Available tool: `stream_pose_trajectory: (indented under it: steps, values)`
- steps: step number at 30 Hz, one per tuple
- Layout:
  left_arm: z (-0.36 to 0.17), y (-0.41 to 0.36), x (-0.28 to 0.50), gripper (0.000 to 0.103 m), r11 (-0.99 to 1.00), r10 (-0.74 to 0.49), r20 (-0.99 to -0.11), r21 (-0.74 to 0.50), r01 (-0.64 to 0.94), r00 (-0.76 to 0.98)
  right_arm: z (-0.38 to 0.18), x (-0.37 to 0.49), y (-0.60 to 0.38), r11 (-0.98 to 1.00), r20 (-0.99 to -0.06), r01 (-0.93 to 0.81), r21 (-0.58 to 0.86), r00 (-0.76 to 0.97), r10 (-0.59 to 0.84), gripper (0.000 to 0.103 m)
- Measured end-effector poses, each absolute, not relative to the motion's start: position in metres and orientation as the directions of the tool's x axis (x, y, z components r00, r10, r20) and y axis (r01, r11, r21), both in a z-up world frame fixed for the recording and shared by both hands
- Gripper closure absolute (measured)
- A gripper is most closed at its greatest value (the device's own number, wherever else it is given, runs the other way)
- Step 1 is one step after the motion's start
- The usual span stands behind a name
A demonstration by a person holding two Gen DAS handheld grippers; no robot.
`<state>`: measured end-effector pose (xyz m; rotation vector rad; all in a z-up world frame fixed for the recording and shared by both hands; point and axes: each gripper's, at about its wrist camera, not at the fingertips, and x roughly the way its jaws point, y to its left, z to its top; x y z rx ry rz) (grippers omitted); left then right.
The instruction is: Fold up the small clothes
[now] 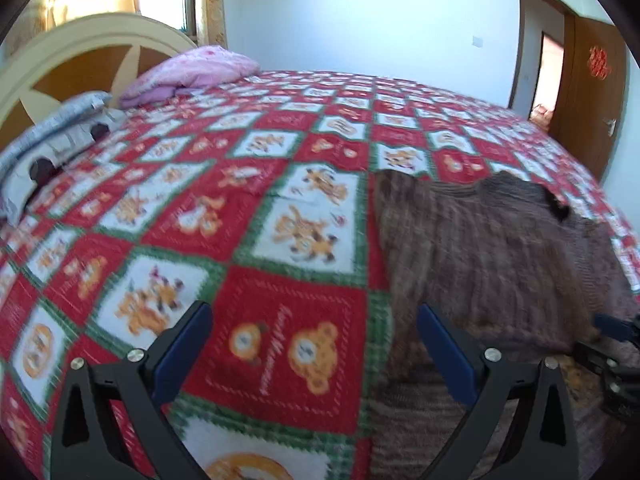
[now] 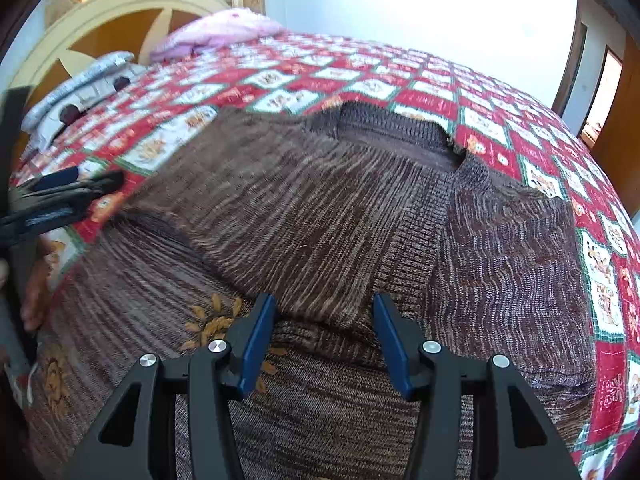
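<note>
Sweater [image 2: 320, 216] spread ahead of right gripper [image 2: 326, 340], 1 sleeve apparently folded across its front; remaining folds pending. Left gripper [image 1: 316, 344], at its left edge, and right gripper both spread, empty.

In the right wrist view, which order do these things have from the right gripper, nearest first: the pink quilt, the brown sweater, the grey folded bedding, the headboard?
From the right gripper:
1. Brown sweater, directly under and ahead of the fingers.
2. Grey folded bedding, far left on the bed.
3. Pink quilt, upper left near the bed's head.
The headboard, behind both, is too close to the quilt to rank.
</note>
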<state>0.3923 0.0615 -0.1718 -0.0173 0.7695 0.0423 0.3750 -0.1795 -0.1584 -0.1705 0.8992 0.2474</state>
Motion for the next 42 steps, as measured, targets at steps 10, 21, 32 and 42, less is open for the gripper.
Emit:
stream_pose_trajectory:
  steps: [10,21,32,42]
  values:
    - [-0.197,0.044,0.410,0.000,0.997,0.017,-0.765,0.059,0.043,0.644,-0.154,0.380,-0.222,0.977,-0.792,-0.148,0.152,0.574,0.210,0.072]
    - [-0.195,0.059,0.376,0.000,1.000,-0.017,-0.780,-0.016,0.008,0.626,-0.136,0.345,-0.232,0.977,-0.809,-0.160,0.141,0.550,0.206,0.070]
    - [-0.176,0.052,0.291,0.000,0.999,-0.031,-0.746,-0.003,0.043,0.665,-0.110,0.272,-0.255,0.973,-0.755,-0.165,0.160,0.615,0.228,0.059]
    - [-0.159,0.053,0.249,0.000,0.998,-0.057,-0.721,-0.025,0.056,0.690,-0.130,0.222,-0.256,0.974,-0.768,-0.163,0.155,0.601,0.223,0.058]
